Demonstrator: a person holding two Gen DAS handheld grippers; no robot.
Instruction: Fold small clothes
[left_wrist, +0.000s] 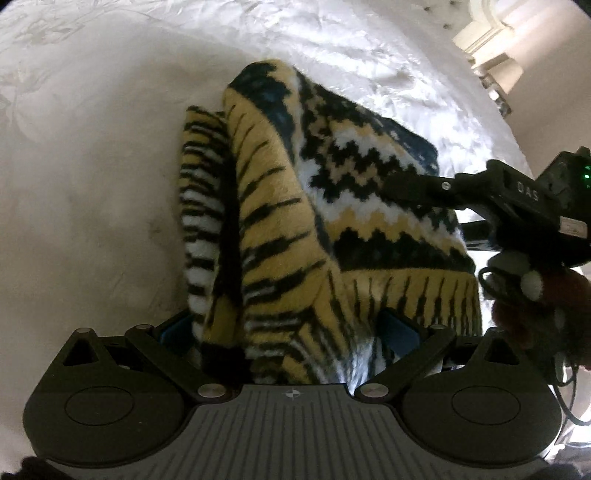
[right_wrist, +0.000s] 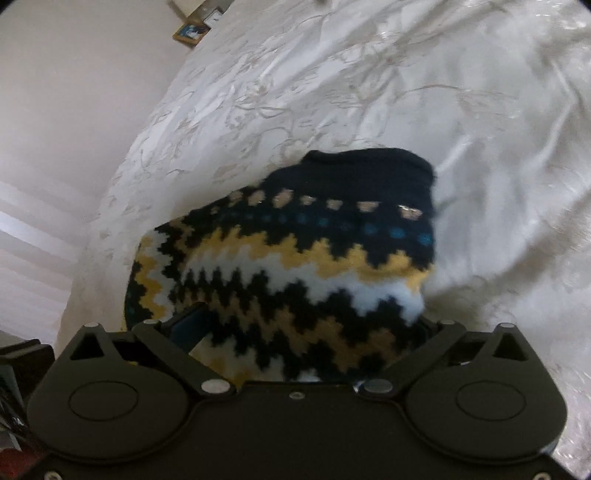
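A fuzzy knit sweater (left_wrist: 332, 206) with black, yellow and white zigzags and a dark navy collar (right_wrist: 369, 170) lies folded in a thick bundle on the white bed cover (left_wrist: 92, 184). My left gripper (left_wrist: 286, 328) is open, jaws wide, with the striped hem between the blue pads (left_wrist: 173, 328). In the left wrist view my right gripper (left_wrist: 417, 206) reaches in from the right, one finger lying over the zigzag panel. In its own view the right gripper (right_wrist: 303, 325) is open at full width with the sweater (right_wrist: 295, 266) bulging between and over its fingers.
The shiny embroidered bed cover (right_wrist: 406, 92) spreads all around the sweater, and its edge drops off at the left (right_wrist: 85, 258). A small framed picture (right_wrist: 190, 31) stands by the wall. White furniture (left_wrist: 487, 37) is far right. A hand (left_wrist: 535, 306) holds the right gripper.
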